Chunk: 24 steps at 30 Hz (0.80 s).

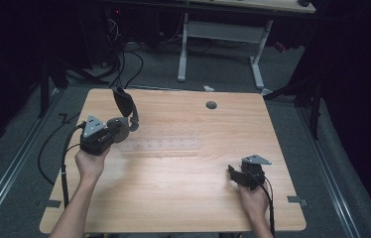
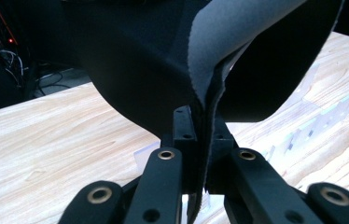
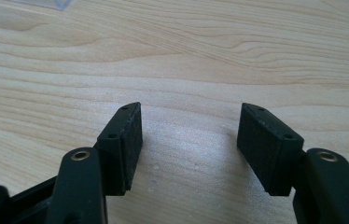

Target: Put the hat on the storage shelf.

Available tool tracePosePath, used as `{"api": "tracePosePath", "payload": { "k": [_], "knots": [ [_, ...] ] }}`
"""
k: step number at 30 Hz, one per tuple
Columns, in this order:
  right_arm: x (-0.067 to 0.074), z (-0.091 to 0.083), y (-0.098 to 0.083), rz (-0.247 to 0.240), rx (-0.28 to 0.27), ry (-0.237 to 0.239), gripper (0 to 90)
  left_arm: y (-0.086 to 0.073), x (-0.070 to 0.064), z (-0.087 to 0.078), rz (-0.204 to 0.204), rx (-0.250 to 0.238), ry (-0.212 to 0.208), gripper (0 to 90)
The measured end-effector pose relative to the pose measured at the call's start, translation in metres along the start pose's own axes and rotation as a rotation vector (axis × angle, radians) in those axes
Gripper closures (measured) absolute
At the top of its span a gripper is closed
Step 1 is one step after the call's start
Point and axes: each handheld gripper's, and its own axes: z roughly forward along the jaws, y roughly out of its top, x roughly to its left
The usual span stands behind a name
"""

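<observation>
two grippers are in your hands, and they stand in opposite states. your left gripper point(image 1: 115, 130) is clenched tight on a black pouch point(image 1: 123, 100): in the left gripper view its jaws stand pressed together with a thin edge of the pouch point(image 2: 200, 56) pinched between the pads, nearly no gap left. the pouch rises above the jaws and spreads out wide; its outside is matte black, and a lighter grey lining shows where the fabric folds open along a raw-looking edge. in the high view the pouch stands up off the tabletop point(image 1: 183, 198) near the far left corner, lifted clear of the wood, a dark rounded flap tilted over your left hand point(image 1: 90, 163). a grey curved part of it hangs just beside the gripper's front.

your right gripper point(image 1: 234, 174) is released. in the right gripper view its two black pads point(image 3: 133, 135) stand well apart with bare wood between them, and they grasp nothing. it rests low over the near right part of the tabletop, well apart from the pouch, with your right hand point(image 1: 254, 201) behind it.

between your two hands, a clear ruler point(image 1: 161, 145) lies flat on the wood, faint against the grain; in the left gripper view its pale markings show just beyond the pouch. a small dark round hole point(image 1: 211, 105) sits in the tabletop toward the far edge.
</observation>
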Motion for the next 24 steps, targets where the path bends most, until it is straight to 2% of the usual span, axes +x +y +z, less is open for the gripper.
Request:
{"api": "tracePosePath", "payload": {
  "k": [16, 24],
  "knots": [
    [0.0000, 0.0000, 0.0000, 0.000, 0.000, 0.000, 40.7, -0.0010, -0.0074, 0.0053, -0.018, 0.006, 0.024, 86.4],
    [0.0000, 0.0000, 0.0000, -0.001, 0.000, 0.000, 40.6, 0.0018, -0.0094, 0.0066, -0.076, 0.006, 0.039, 86.4]
  ]
}}
